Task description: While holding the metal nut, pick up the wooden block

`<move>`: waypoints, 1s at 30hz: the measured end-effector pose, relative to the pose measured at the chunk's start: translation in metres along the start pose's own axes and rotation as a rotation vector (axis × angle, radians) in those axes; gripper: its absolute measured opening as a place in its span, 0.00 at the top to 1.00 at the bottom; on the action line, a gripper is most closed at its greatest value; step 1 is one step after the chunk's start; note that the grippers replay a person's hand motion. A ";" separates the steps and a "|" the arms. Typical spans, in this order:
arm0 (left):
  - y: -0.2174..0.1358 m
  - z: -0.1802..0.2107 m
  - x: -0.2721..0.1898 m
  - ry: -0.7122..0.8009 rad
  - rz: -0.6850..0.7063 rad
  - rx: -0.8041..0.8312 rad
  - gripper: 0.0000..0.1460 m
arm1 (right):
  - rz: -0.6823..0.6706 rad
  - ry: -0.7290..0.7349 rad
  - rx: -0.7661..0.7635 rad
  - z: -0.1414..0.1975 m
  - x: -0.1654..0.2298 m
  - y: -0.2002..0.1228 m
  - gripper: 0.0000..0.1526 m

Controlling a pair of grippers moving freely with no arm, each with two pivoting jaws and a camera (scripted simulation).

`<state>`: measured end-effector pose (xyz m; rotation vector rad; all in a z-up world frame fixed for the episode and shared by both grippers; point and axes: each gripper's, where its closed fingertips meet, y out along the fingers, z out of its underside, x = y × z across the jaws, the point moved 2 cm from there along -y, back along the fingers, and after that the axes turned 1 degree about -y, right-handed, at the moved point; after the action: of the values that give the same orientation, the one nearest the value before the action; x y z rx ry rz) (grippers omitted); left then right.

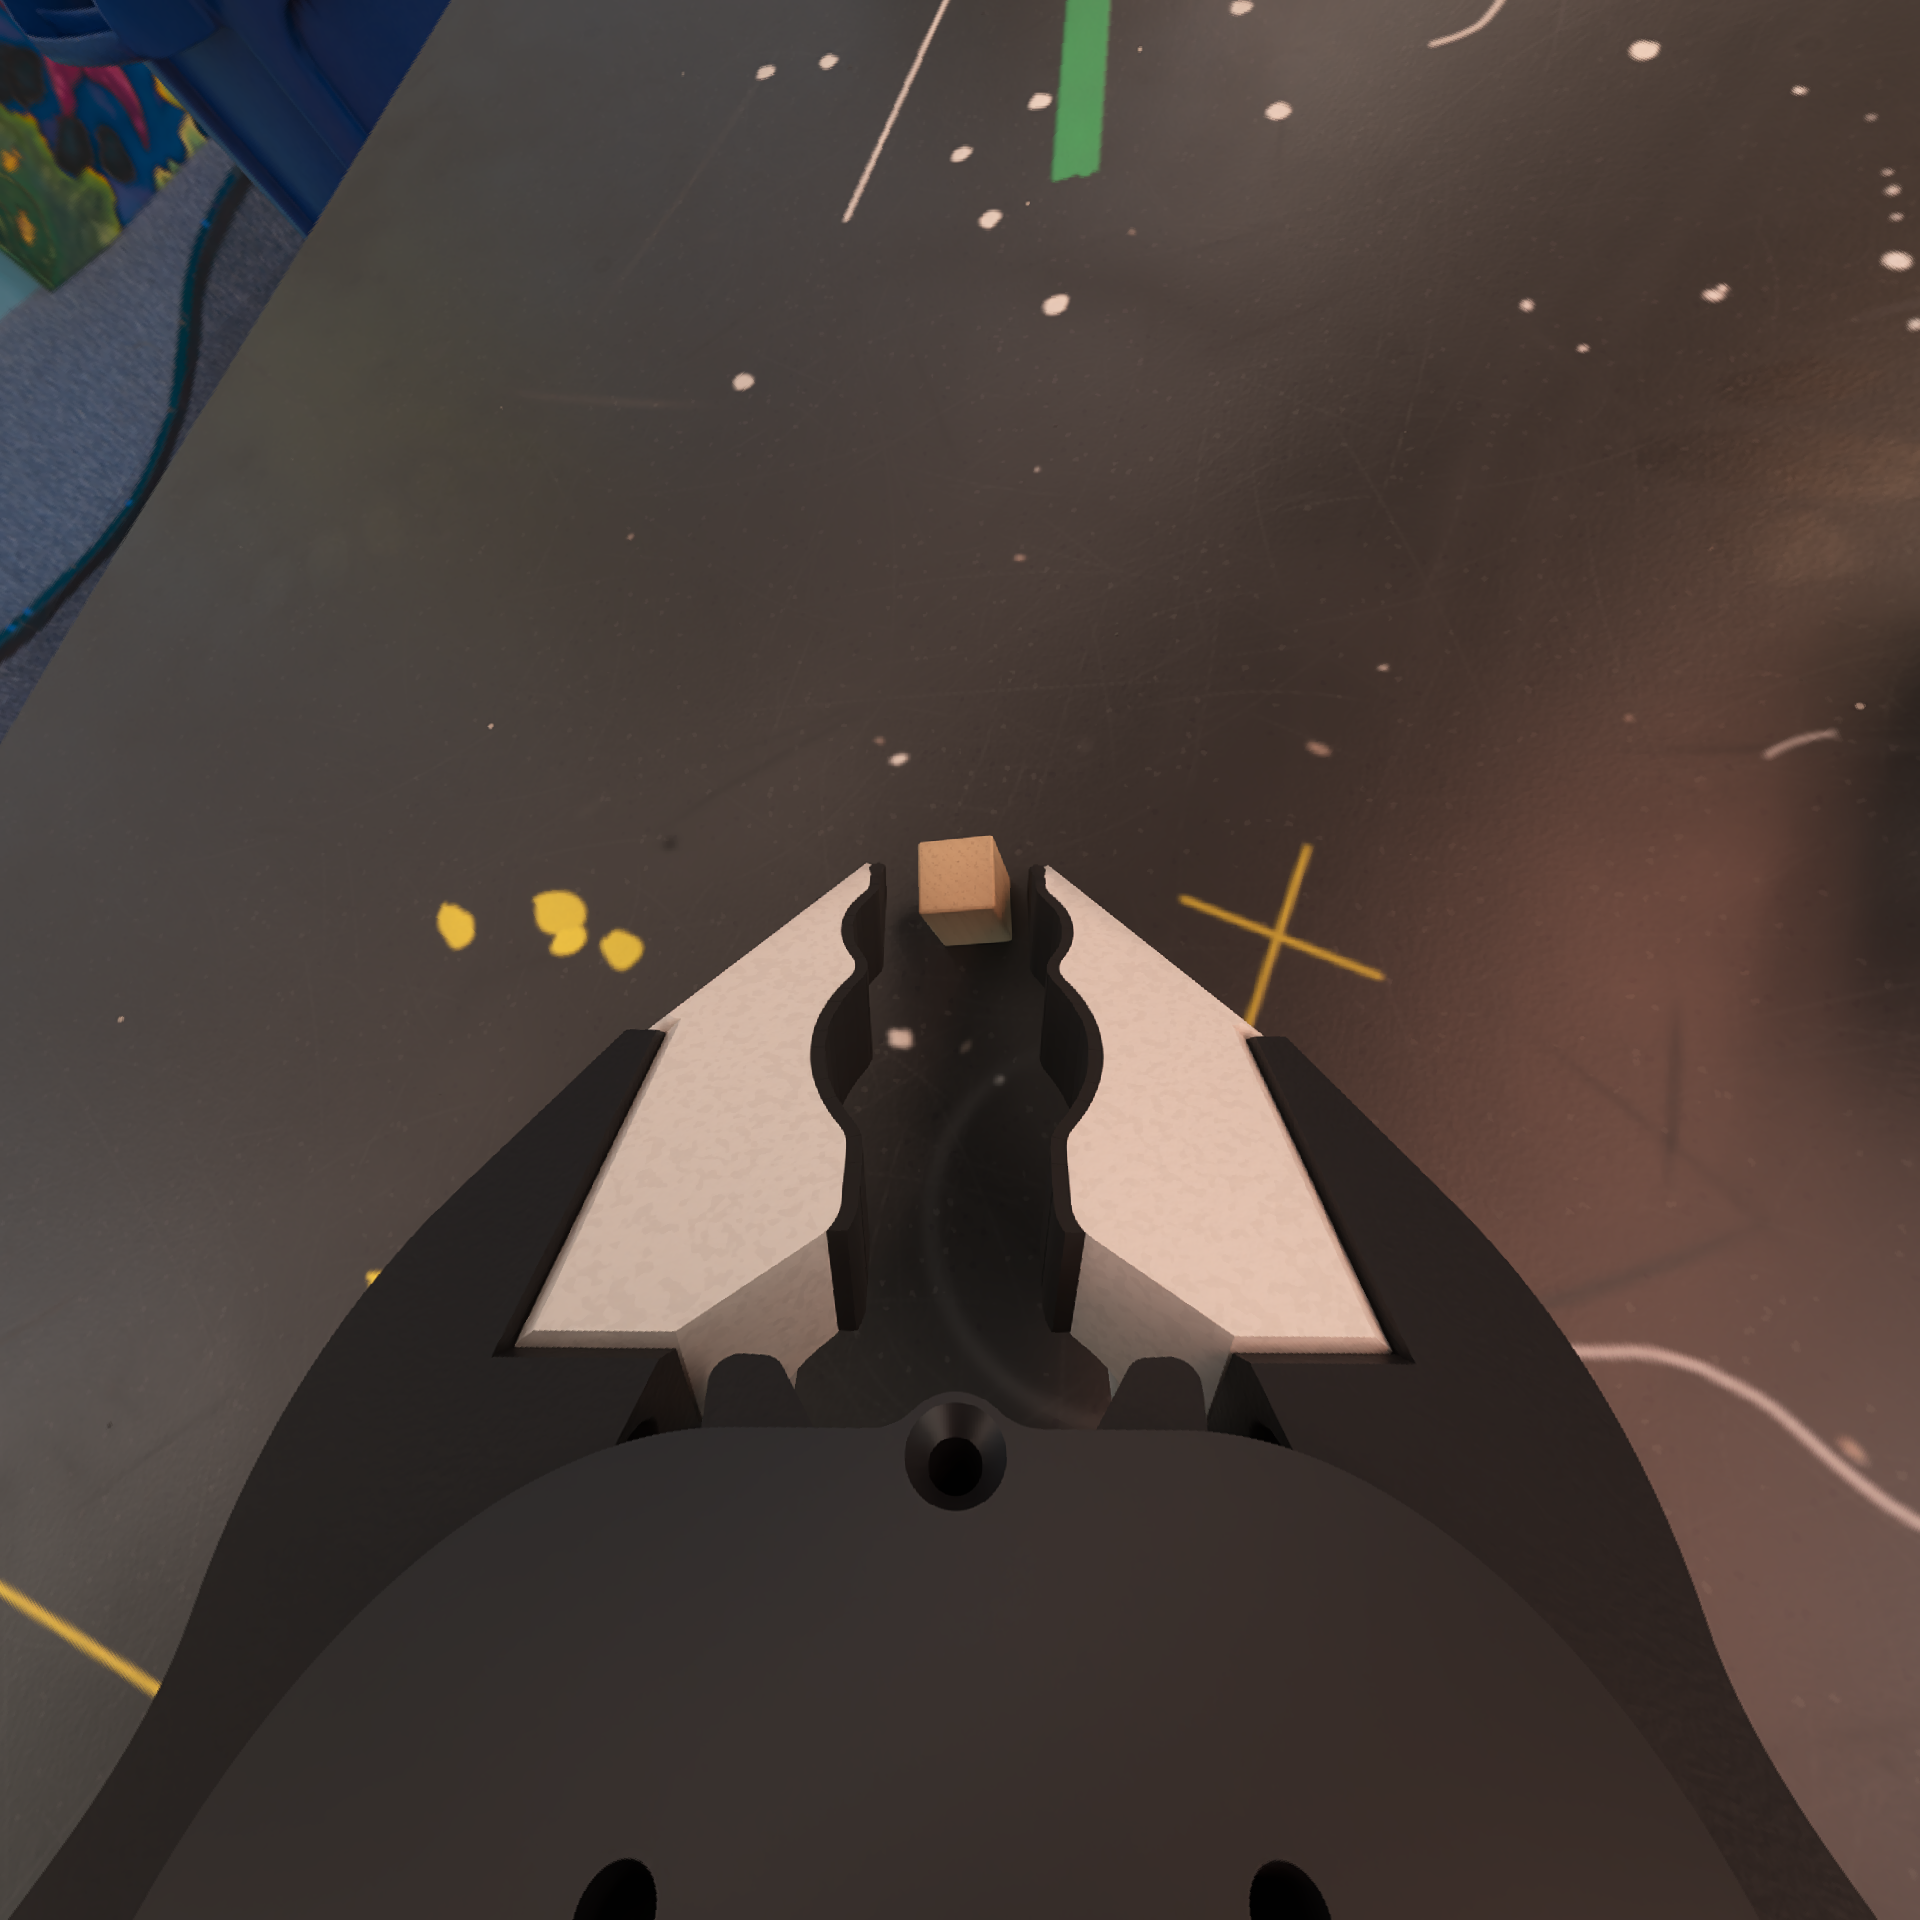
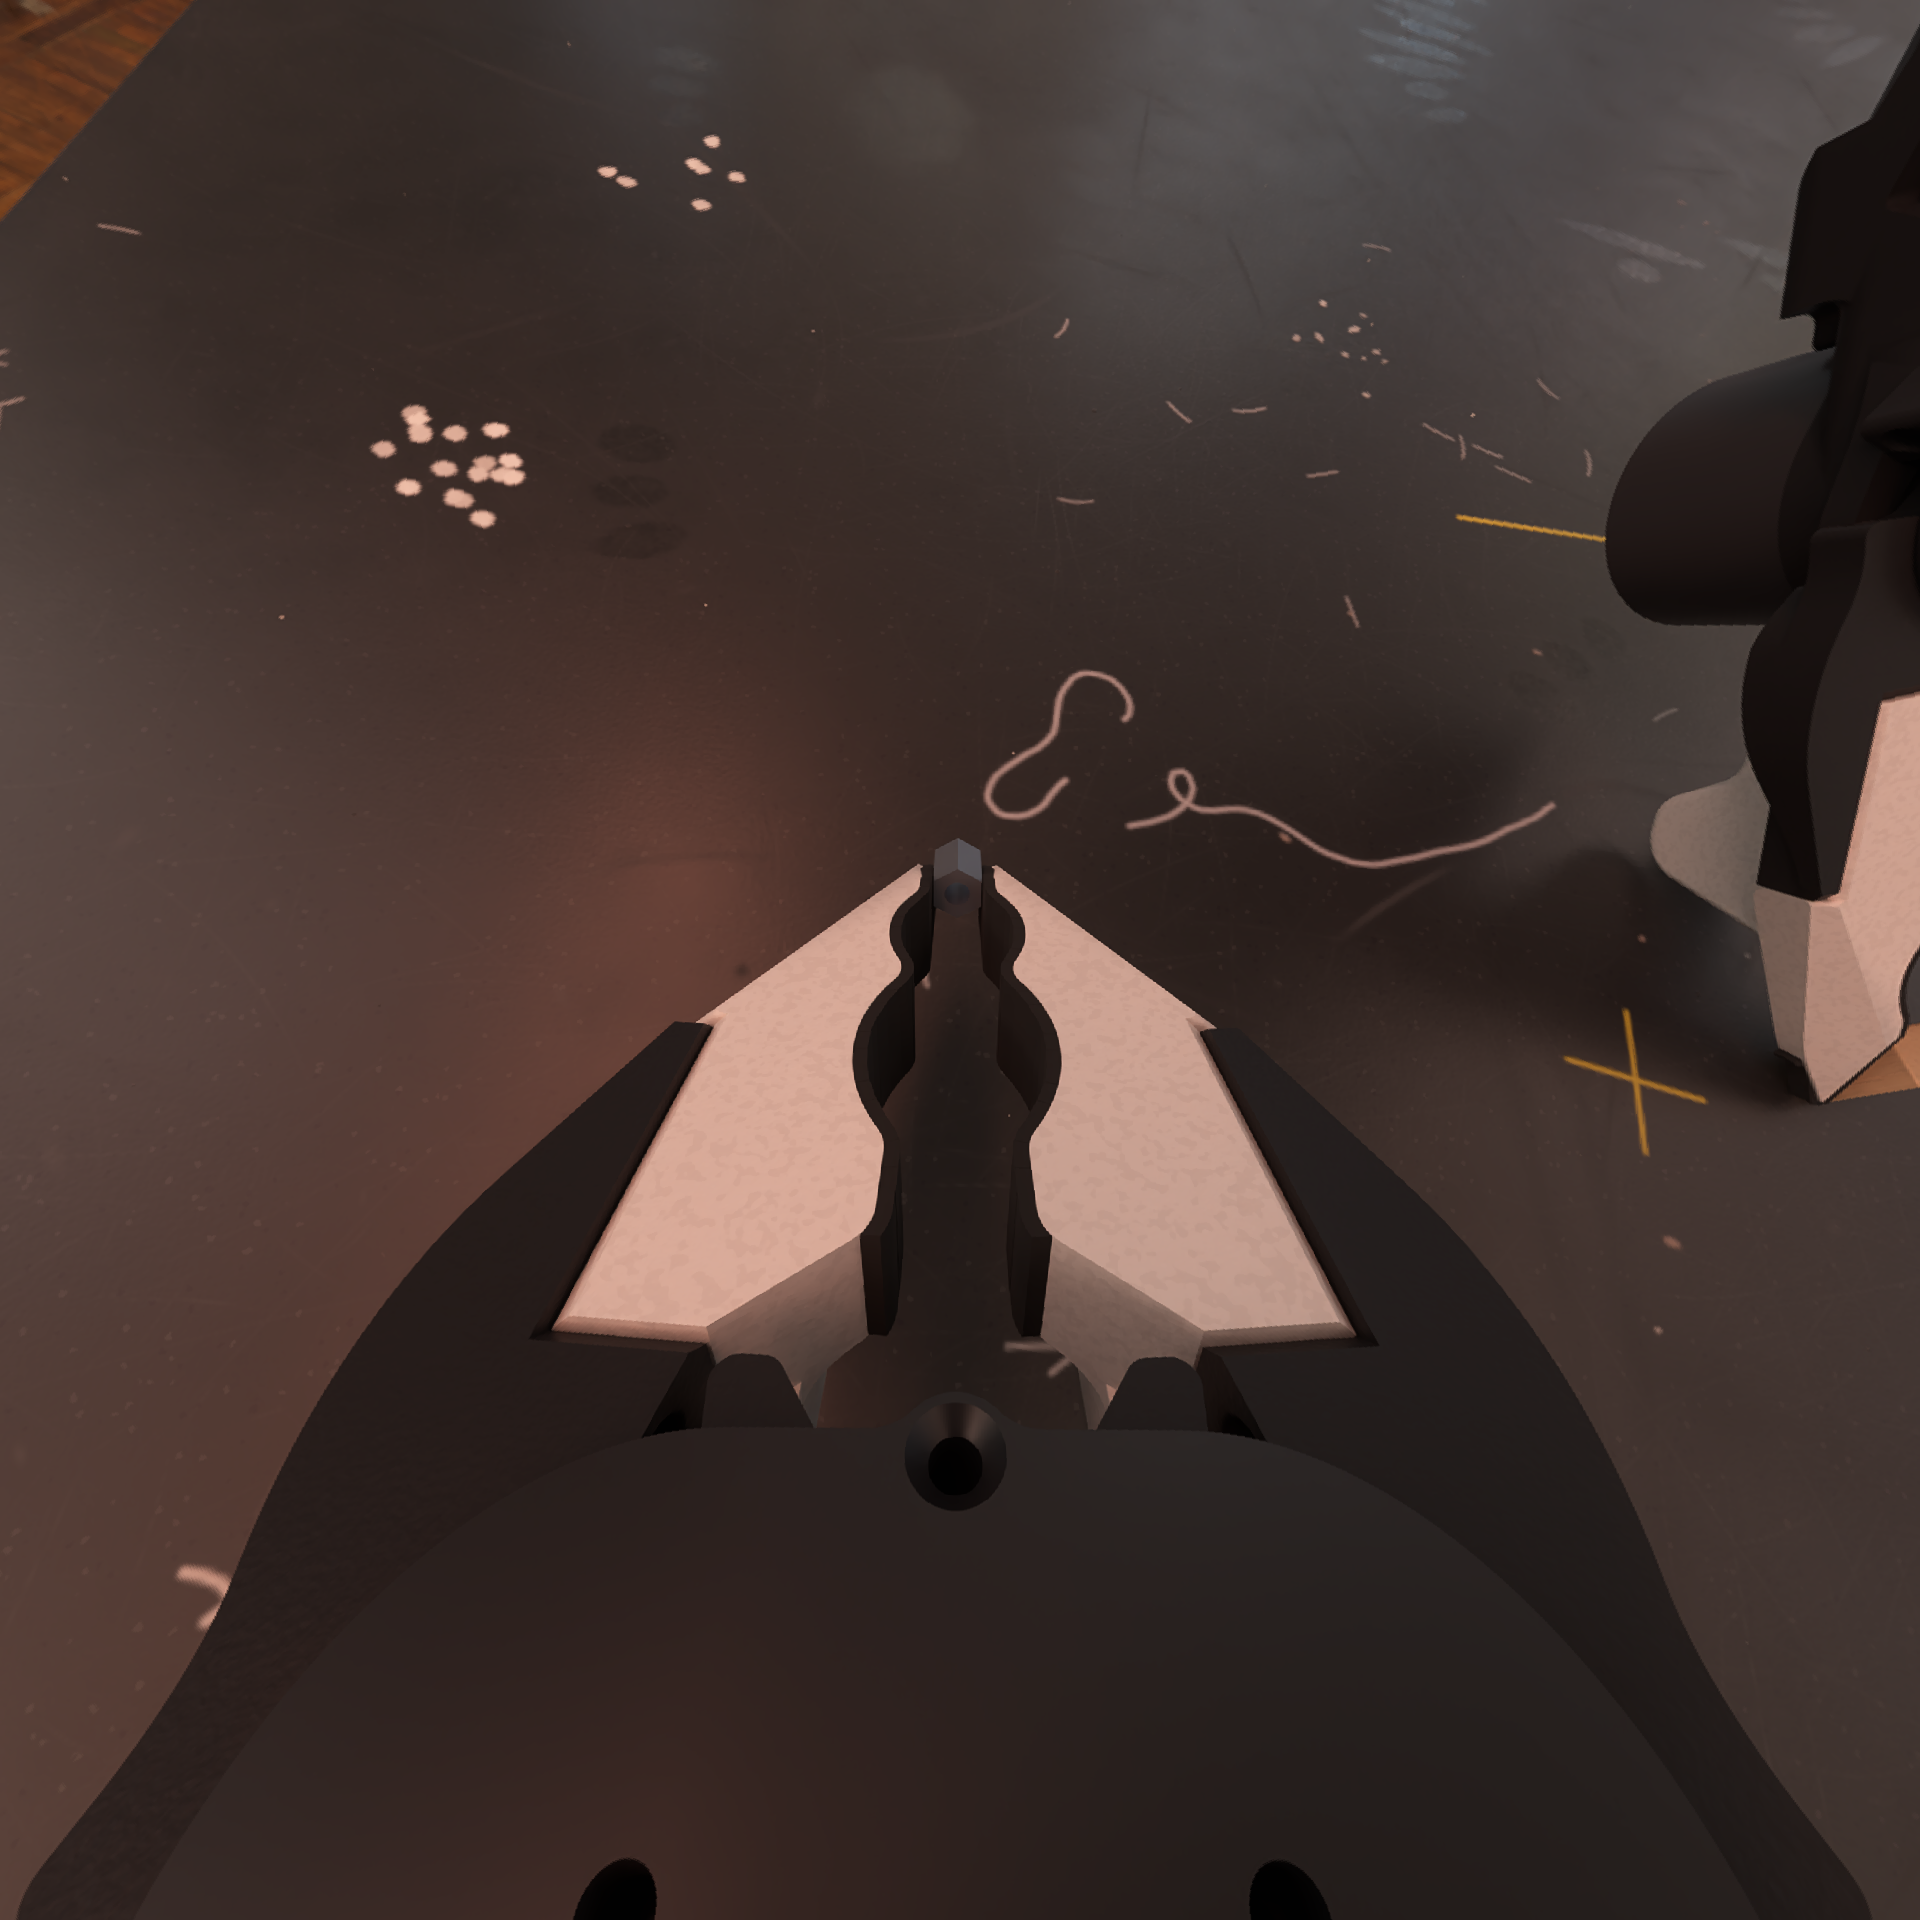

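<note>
Left wrist view: dark table top (image 1: pixel 1351 520) speckled with white paint dots, seen along the two fingers of the left gripper (image 1: pixel 957 883).
Left gripper, state: fingers spread, a clear gap on each side of the block between them; neither black inner pad is seen touching it.
Wooden block (image 1: pixel 963 889): small pale cube, standing on the table right between the left gripper's fingertips, slightly nearer the right-hand tip.
Marks beside left gripper: three yellow blobs (image 1: pixel 551 925) off its left finger; a yellow cross (image 1: pixel 1280 933) off its right finger; a green tape strip (image 1: pixel 1081 94) far ahead, near the top edge.
Beyond table edge: grey carpet with a dark cable (image 1: pixel 156 416), far ahead and to the left.
Right wrist view, own tool: right gripper (image 2: pixel 957 883), fingers drawn nearly together.
Metal nut (image 2: pixel 957 873): small grey hexagonal piece, pinched at the very tips of the right gripper, its top standing just past them.
Marks ahead of right gripper: a looping white scribble (image 2: pixel 1195 800) just beyond the tips; a cluster of white dots (image 2: pixel 452 462) farther off to the left.
Other tool in right wrist view: left gripper (image 2: pixel 1870 1039) at the right edge, tips down at the table, a sliver of the block's tan (image 2: pixel 1896 1078) at its tip, the yellow cross (image 2: pixel 1633 1081) beside it.
</note>
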<state>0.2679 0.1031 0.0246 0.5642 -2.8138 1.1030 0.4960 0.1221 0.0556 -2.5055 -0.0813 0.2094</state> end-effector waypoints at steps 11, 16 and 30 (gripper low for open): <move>0.000 0.000 0.000 -0.039 -0.015 -0.012 0.91 | -0.005 -0.010 0.013 0.002 0.002 0.000 0.95; -0.010 -0.007 -0.006 0.032 -0.060 -0.065 0.91 | -0.011 -0.003 0.014 0.004 0.002 0.000 0.95; -0.149 -0.160 -0.066 0.320 -0.355 -0.487 0.91 | -0.016 -0.092 -0.032 -0.005 0.009 -0.006 0.95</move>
<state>0.3713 0.1299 0.2260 0.7174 -2.4392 0.3818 0.5059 0.1253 0.0618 -2.5254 -0.1435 0.3188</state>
